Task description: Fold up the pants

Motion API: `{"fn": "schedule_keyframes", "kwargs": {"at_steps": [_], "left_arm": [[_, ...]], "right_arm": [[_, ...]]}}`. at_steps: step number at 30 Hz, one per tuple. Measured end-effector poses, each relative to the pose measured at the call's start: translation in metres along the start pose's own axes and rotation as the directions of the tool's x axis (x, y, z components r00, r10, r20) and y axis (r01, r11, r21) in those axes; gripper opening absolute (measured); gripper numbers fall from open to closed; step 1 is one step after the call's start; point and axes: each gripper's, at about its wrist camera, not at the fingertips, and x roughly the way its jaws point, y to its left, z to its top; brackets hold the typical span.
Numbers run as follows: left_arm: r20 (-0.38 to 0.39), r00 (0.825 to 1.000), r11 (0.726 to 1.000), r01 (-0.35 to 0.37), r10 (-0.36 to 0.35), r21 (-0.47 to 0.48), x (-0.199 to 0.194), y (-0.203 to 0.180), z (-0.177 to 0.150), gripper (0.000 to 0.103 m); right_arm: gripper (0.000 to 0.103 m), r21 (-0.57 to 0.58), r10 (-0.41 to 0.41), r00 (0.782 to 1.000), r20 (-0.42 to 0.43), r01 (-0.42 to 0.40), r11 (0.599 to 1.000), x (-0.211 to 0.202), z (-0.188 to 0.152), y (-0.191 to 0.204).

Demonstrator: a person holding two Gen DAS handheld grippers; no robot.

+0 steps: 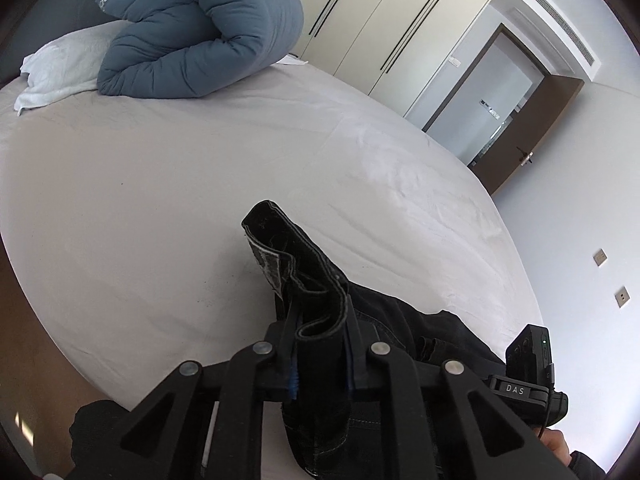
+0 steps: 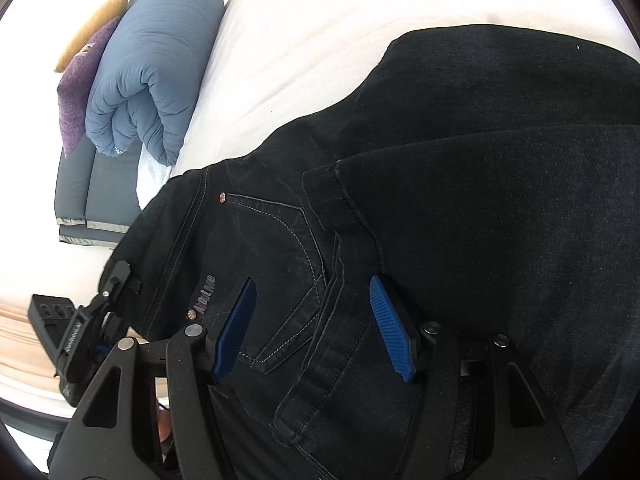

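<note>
On the near edge of the bed (image 1: pixel 160 184) your left gripper (image 1: pixel 320 320) is pinched tight on a bunched strip of the black pants (image 1: pixel 296 280), what looks like the waistband or a hem, with the blue pads (image 1: pixel 295 376) all but hidden behind the cloth. That end stands lifted clear of the sheet, while the rest of the denim trails down and to the right beneath your tool.

Your right gripper (image 2: pixel 316 316) has its jaws spread about halfway, one to each side of the front pocket seam, and they pinch nothing; whether its fingertips rest on the fabric or hang just above it, you cannot tell from this view. Seen from there, the pants (image 2: pixel 480 160) already lie with one leg panel doubled over the other, its hem edge showing near the pocket.

So you appear to be partway through: a lengthwise fold seems made, and a crosswise fold seems to be in hand. Left for you are carrying the raised end over, laying it flat and smoothing the stack. The rolled blue duvet (image 1: pixel 200 28) at the far side sits well apart.
</note>
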Motion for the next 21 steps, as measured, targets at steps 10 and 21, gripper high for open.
{"fn": "schedule_keyframes", "kwargs": {"at_steps": [10,21], "left_arm": [[-0.014,0.999,0.954,0.038,-0.035,0.298,-0.01,-0.119,-0.029,0.016],[-0.129,0.991,0.844,0.101,-0.039,0.527,0.019,-0.199,-0.097,0.016]], "right_arm": [[0.059,0.093,0.1,0.995,-0.002,-0.1,0.991,-0.018,0.005,-0.016],[0.073,0.068,0.257,0.961,0.099,-0.264,0.962,-0.114,0.008,-0.025]]}}
